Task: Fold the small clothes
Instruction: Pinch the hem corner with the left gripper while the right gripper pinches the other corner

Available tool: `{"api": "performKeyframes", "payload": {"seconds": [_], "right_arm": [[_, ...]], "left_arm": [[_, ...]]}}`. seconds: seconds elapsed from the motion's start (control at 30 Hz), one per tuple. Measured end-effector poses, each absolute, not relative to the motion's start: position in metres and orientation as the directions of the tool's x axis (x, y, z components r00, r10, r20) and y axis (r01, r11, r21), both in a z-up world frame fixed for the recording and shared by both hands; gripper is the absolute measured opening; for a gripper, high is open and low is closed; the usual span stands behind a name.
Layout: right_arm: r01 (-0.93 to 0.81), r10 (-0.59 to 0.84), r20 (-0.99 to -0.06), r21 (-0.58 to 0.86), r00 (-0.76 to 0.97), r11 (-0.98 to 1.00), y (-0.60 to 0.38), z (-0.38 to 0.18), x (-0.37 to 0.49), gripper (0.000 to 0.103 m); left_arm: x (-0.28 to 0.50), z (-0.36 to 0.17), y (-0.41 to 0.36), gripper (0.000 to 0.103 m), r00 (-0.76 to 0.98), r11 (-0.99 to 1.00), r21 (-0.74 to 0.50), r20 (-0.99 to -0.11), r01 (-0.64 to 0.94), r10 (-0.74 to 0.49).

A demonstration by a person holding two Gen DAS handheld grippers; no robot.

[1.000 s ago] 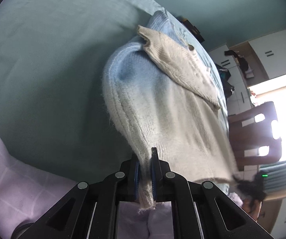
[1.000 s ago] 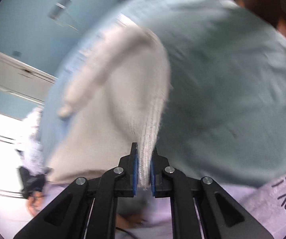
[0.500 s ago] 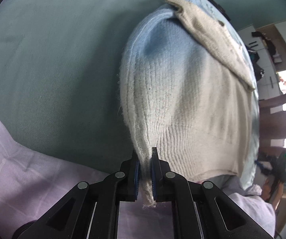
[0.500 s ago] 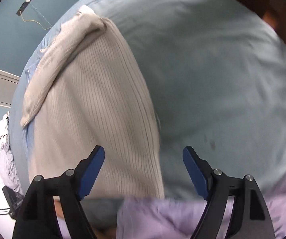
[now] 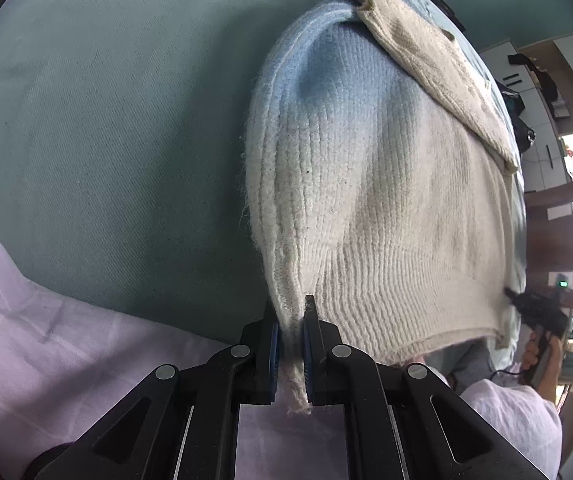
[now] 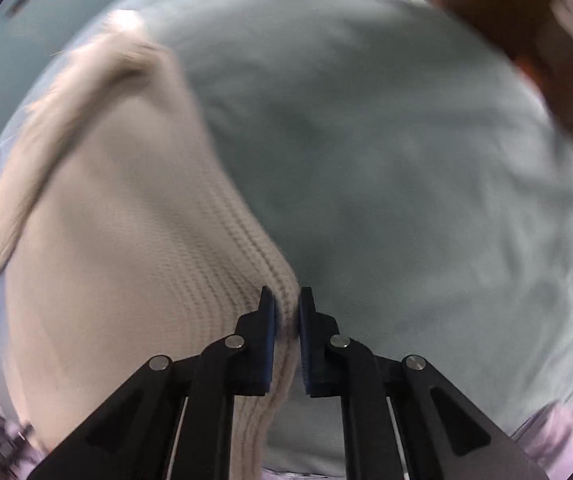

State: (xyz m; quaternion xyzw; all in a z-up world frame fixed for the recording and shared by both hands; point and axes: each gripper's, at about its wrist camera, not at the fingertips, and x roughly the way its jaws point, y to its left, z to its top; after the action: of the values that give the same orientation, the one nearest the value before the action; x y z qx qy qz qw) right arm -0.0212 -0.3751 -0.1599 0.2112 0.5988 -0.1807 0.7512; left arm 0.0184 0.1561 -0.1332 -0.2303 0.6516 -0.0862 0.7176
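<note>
- The knitted sweater (image 5: 366,208) was spread on the teal cloth (image 5: 106,120).
- Its left edge was pinched tightly by the left gripper (image 5: 291,340).
- Its ribbed right edge (image 6: 282,304) was clamped by the right gripper (image 6: 286,328).

We find no text, label, brand, number or sign that can be read in either view; the knit sweater (image 5: 386,200), the teal sheet (image 5: 126,120) and the lilac cloth (image 5: 46,340) carry no lettering, and the small green light (image 5: 563,283) far right is too tiny to tell if it shows a figure
</note>
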Motion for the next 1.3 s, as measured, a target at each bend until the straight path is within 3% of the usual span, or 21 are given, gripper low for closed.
{"api": "performKeyframes", "payload": {"seconds": [0.1, 0.13, 0.17, 0.2, 0.27, 0.33, 0.4, 0.5, 0.6, 0.67, 0.73, 0.8, 0.87, 0.9, 0.97, 1.13, 1.3], "right_arm": [[0.514, -0.064, -0.976, 0.053, 0.208, 0.856, -0.367, -0.159, -0.018, 0.008], [0.516, -0.071, -0.976, 0.048, 0.208, 0.855, -0.360, -0.154, -0.016, 0.022], [0.545, -0.094, -0.973, 0.037, 0.210, 0.837, -0.355, -0.146, -0.019, 0.044], [0.580, -0.142, -0.959, 0.026, 0.243, 0.814, -0.350, -0.133, -0.026, 0.049], [0.561, -0.141, -0.922, 0.094, 0.361, 0.822, -0.341, -0.112, -0.031, 0.050], [0.475, -0.050, -0.891, 0.192, 0.451, 0.859, -0.330, -0.103, -0.020, 0.050], [0.376, -0.007, -0.868, 0.208, 0.496, 0.903, -0.313, -0.101, 0.000, 0.050], [0.263, 0.004, -0.891, 0.138, 0.454, 0.955, -0.304, -0.120, 0.030, 0.049], [0.229, -0.106, -0.958, -0.044, 0.267, 0.973, -0.287, -0.173, 0.038, 0.049], [0.192, -0.146, -0.944, -0.091, 0.294, 0.977, -0.278, -0.164, 0.021, 0.049], [0.228, -0.135, -0.956, -0.074, 0.262, 0.971, -0.277, -0.143, 0.002, 0.049], [0.241, -0.022, -0.931, 0.072, 0.365, 0.968, -0.287, -0.107, -0.033, 0.056], [0.331, -0.003, -0.941, 0.116, 0.338, 0.936, -0.305, -0.097, -0.063, 0.090], [0.367, 0.006, -0.945, 0.133, 0.326, 0.921, -0.313, -0.100, -0.074, 0.092], [0.455, 0.038, -0.960, 0.166, 0.276, 0.875, -0.323, -0.115, -0.093, 0.092], [0.540, 0.276, -0.950, 0.309, 0.143, 0.783, -0.333, -0.174, -0.079, 0.092], [0.436, 0.227, -0.971, 0.234, 0.069, 0.869, -0.303, -0.194, -0.062, 0.087]], "left_arm": [[0.020, -0.135, 0.154, 0.009, 0.126, 0.882, -0.437, -0.898, -0.175, -0.421], [0.019, -0.135, 0.154, 0.009, 0.125, 0.883, -0.436, -0.899, -0.175, -0.419], [0.019, -0.136, 0.153, 0.009, 0.124, 0.884, -0.433, -0.901, -0.173, -0.417], [0.020, -0.136, 0.152, 0.009, 0.123, 0.888, -0.428, -0.903, -0.169, -0.412], [0.021, -0.136, 0.148, 0.009, 0.120, 0.895, -0.416, -0.908, -0.160, -0.401], [0.022, -0.136, 0.144, 0.009, 0.116, 0.900, -0.407, -0.913, -0.156, -0.392], [0.023, -0.137, 0.144, 0.009, 0.113, 0.900, -0.406, -0.913, -0.159, -0.392], [0.022, -0.138, 0.145, 0.009, 0.112, 0.897, -0.410, -0.911, -0.165, -0.397], [0.020, -0.140, 0.143, 0.009, 0.107, 0.903, -0.398, -0.917, -0.160, -0.385], [0.020, -0.141, 0.141, 0.009, 0.105, 0.908, -0.389, -0.920, -0.155, -0.376], [0.021, -0.140, 0.141, 0.009, 0.106, 0.910, -0.386, -0.921, -0.151, -0.374], [0.021, -0.139, 0.140, 0.009, 0.109, 0.915, -0.378, -0.924, -0.141, -0.366], [0.023, -0.137, 0.136, 0.009, 0.112, 0.925, -0.361, -0.931, -0.120, -0.348], [0.023, -0.136, 0.135, 0.009, 0.115, 0.929, -0.352, -0.933, -0.112, -0.340], [0.023, -0.134, 0.133, 0.009, 0.121, 0.937, -0.336, -0.938, -0.093, -0.324], [0.023, -0.131, 0.128, 0.009, 0.132, 0.947, -0.311, -0.945, -0.074, -0.300], [0.026, -0.129, 0.129, 0.010, 0.133, 0.947, -0.314, -0.944, -0.072, -0.303]]}}
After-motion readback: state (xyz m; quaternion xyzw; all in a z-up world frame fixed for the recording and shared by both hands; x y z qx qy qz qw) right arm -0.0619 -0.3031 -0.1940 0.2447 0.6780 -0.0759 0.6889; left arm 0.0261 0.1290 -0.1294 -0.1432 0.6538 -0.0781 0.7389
